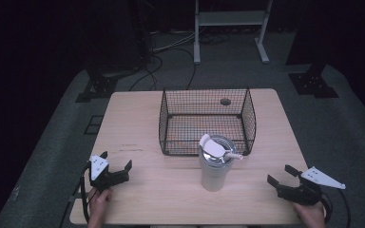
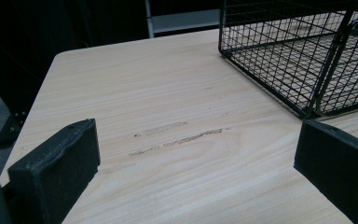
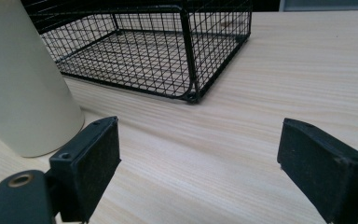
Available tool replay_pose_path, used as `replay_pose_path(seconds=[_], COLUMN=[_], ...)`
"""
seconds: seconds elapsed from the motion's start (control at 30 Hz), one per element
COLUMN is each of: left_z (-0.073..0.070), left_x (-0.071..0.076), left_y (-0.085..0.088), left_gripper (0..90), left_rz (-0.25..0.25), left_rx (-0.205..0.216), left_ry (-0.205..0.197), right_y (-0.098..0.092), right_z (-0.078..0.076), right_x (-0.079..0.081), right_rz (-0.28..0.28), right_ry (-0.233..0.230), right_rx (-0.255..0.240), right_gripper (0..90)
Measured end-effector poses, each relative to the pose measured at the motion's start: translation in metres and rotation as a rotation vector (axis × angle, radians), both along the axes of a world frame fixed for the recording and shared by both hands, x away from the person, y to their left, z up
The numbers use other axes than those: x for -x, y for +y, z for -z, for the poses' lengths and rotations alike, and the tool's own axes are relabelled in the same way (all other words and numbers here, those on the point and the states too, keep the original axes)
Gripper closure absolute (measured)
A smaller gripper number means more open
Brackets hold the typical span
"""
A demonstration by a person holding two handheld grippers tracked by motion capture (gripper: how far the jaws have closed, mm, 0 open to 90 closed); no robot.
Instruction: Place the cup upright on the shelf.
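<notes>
On the light wooden table (image 1: 138, 166), dead centre and a bit toward the near edge, sits a cream-coloured tumbler with a metal lid and a white flip spout (image 1: 215, 165). It's standing upright, just at 6 o'clock of the black wire mesh basket (image 1: 207, 121), close to the front wall, though I can't tell if it's touching. The basket looks empty to me.

Progress-wise, I'd say basically nothing's done yet. The left gripper (image 1: 119, 172) is parked way out at about 9 o'clock of the tumbler, jaws spread wide, nothing between them. The right gripper (image 1: 281, 174) is at roughly 3 o'clock, also splayed wide and empty, and in the right gripper view the tumbler (image 3: 21, 79) sits just off its left jaw, not between them.

So my guess: grabbing the tumbler and whatever happens with the basket are all still to come.
</notes>
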State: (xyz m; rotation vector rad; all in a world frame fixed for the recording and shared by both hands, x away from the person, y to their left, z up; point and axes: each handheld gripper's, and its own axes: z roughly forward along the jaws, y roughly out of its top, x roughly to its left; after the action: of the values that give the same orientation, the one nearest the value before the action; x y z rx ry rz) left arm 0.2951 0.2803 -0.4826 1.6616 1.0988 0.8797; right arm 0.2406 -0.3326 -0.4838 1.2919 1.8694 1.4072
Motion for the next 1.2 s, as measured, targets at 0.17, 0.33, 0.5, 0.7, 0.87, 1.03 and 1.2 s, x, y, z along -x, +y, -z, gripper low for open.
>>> replay_pose_path(seconds=[0.17,0.33,0.5,0.7,0.87,1.03,1.2], left_z=[0.000,0.000,0.000,0.000,0.000,0.000,0.000], left_x=[0.000,0.001,0.001,0.001,0.001,0.001,0.001], left_y=[0.000,0.000,-0.001,0.000,-0.001,0.000,0.000], left_gripper=[0.0,0.0,0.0,0.0,0.0,0.0,0.0], left_rz=[0.002,0.004,0.006,0.004,0.005,0.004,0.003], left_rx=[-0.002,0.001,-0.004,-0.001,-0.006,-0.004,0.000], left_ry=[0.002,-0.001,0.000,-0.001,0.001,0.000,-0.001], right_y=[0.002,0.008,0.018,0.026,0.033,0.041,0.049], right_z=[-0.003,-0.008,-0.017,-0.025,-0.033,-0.042,-0.045], right_x=[0.001,-0.001,-0.002,-0.002,-0.002,-0.001,-0.001], right_rz=[-0.007,-0.036,-0.082,-0.122,-0.160,-0.190,-0.216], right_ry=[-0.007,-0.007,-0.008,-0.015,-0.019,-0.030,-0.033], right_rx=[0.000,0.012,0.043,0.058,0.083,0.102,0.115], right_gripper=[12.4,12.4,12.4,12.4,12.4,12.4,12.4])
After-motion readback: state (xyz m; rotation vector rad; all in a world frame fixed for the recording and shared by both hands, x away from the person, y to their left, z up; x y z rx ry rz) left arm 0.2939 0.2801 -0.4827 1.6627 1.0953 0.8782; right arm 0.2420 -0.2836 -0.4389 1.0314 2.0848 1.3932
